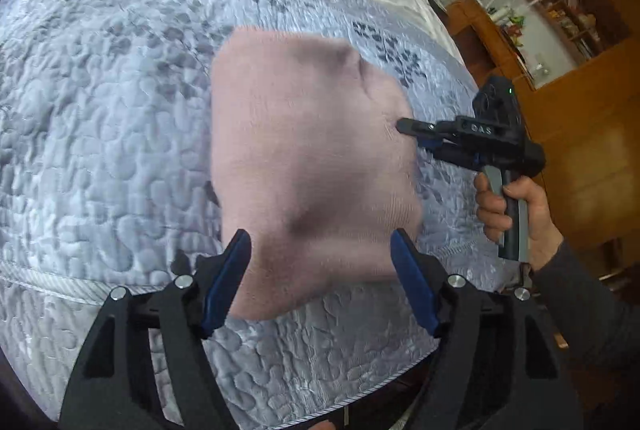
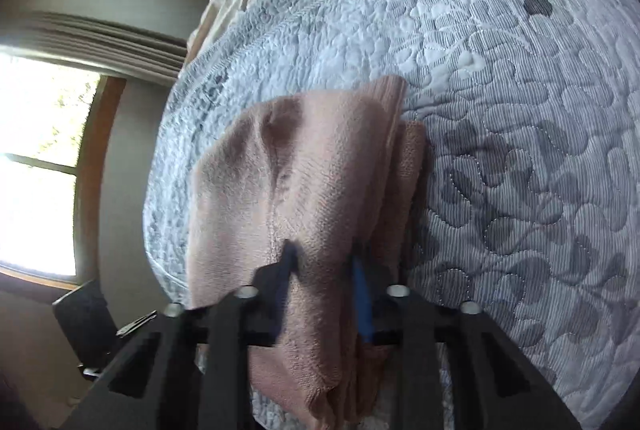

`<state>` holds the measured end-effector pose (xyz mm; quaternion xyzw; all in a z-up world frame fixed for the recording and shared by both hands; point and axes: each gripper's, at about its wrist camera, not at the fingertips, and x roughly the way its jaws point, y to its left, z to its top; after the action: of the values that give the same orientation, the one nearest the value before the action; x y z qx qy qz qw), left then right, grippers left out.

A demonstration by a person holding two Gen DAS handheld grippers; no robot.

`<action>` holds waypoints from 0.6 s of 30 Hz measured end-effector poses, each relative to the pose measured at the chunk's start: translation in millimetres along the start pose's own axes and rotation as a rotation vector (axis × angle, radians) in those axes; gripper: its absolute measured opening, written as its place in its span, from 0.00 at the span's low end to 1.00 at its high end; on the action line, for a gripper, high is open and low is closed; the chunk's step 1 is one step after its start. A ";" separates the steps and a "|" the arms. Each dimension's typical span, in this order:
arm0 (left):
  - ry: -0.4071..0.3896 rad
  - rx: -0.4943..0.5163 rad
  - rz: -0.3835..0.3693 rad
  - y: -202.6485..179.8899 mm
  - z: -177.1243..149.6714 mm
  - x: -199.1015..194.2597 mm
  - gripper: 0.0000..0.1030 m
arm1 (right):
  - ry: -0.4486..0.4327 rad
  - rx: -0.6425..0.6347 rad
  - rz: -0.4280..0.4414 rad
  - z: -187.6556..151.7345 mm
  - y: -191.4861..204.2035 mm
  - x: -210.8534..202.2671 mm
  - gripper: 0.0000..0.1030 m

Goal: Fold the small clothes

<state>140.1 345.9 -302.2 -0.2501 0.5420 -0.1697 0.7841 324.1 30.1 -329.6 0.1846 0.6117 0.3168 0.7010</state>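
Pink knit garment (image 1: 308,157) lies on the grey quilt (image 1: 100,133), folded into a compact block; layered edges show on one side in the right wrist view (image 2: 404,165). Left gripper (image 1: 320,282) is held above the near edge of the garment, jaws spread wide, gripping nothing. Right gripper (image 2: 324,262), held by a hand (image 1: 516,213), comes in from the garment's right edge; its fingers press into the knit with a ridge of fabric between them, clenched on the garment. Wooden shelves (image 1: 568,13) stand beyond the bed.
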 end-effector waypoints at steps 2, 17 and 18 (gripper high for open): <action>0.054 -0.004 0.002 -4.8 -9.1 27.6 0.64 | -0.062 -0.079 -0.033 -1.9 14.4 -12.8 0.12; -0.037 0.020 -0.158 -9.9 100.6 18.8 0.63 | -0.104 -0.068 -0.090 33.3 15.5 -16.6 0.24; -0.011 0.012 -0.131 -6.0 109.2 31.7 0.61 | -0.076 -0.071 -0.091 35.6 14.9 -7.2 0.24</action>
<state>253.5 346.8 -291.6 -0.2812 0.5192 -0.2228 0.7758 355.2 40.8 -308.1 0.1435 0.5807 0.2989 0.7435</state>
